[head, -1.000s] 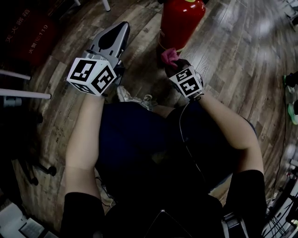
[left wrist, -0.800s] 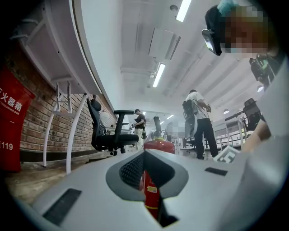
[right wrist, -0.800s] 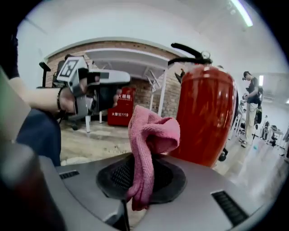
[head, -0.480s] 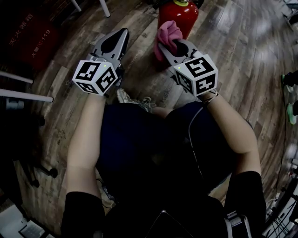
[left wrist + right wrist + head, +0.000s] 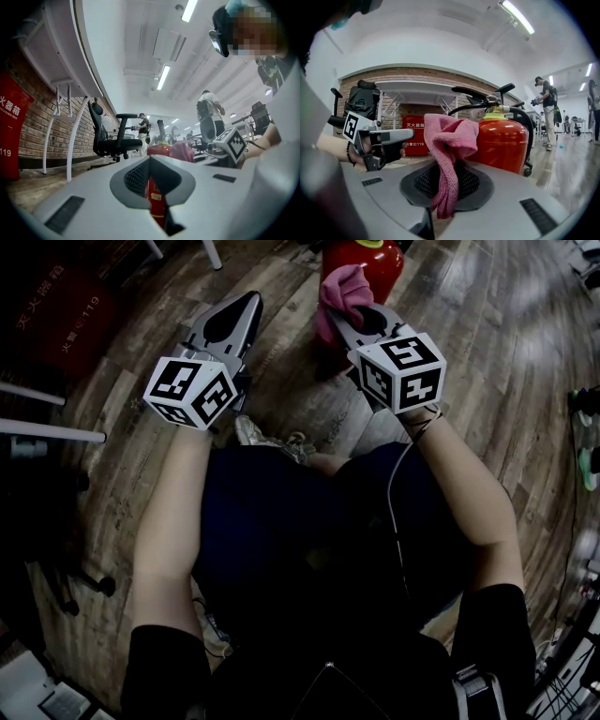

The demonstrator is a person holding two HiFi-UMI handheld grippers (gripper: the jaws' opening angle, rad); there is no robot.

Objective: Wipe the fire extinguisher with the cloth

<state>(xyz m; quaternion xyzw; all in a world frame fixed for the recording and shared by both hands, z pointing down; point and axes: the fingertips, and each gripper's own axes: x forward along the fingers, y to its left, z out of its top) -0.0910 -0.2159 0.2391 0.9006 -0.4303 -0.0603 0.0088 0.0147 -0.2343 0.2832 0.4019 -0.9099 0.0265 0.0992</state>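
Your right gripper (image 5: 349,322) has its jaws closed on the pink cloth (image 5: 452,136). The cloth is pinched at its middle, so one bunch stands up above the jaws and a tail hangs down between them. From the head view, that gripper reaches forward, and the cloth sits right up against the near side of the fire extinguisher (image 5: 373,261). Whether it actually presses on the red shell cannot be told.

The extinguisher stands upright on the wooden floor (image 5: 469,352), just ahead of your knees. In the right gripper view it fills the space just behind the cloth. A yellow-green collar, black levers and a black hose show at its top.

Your left gripper (image 5: 242,310) has its jaws brought together with nothing held between them. It is held off to the left of the extinguisher, apart from it, pointing forward over the floor. Through the opening in its closed jaws you look at the extinguisher's red body and label.

A red cabinet (image 5: 56,315) with white characters stands against the brick wall on your left, beside white table legs (image 5: 70,136). A black office chair (image 5: 112,138) stands farther back.
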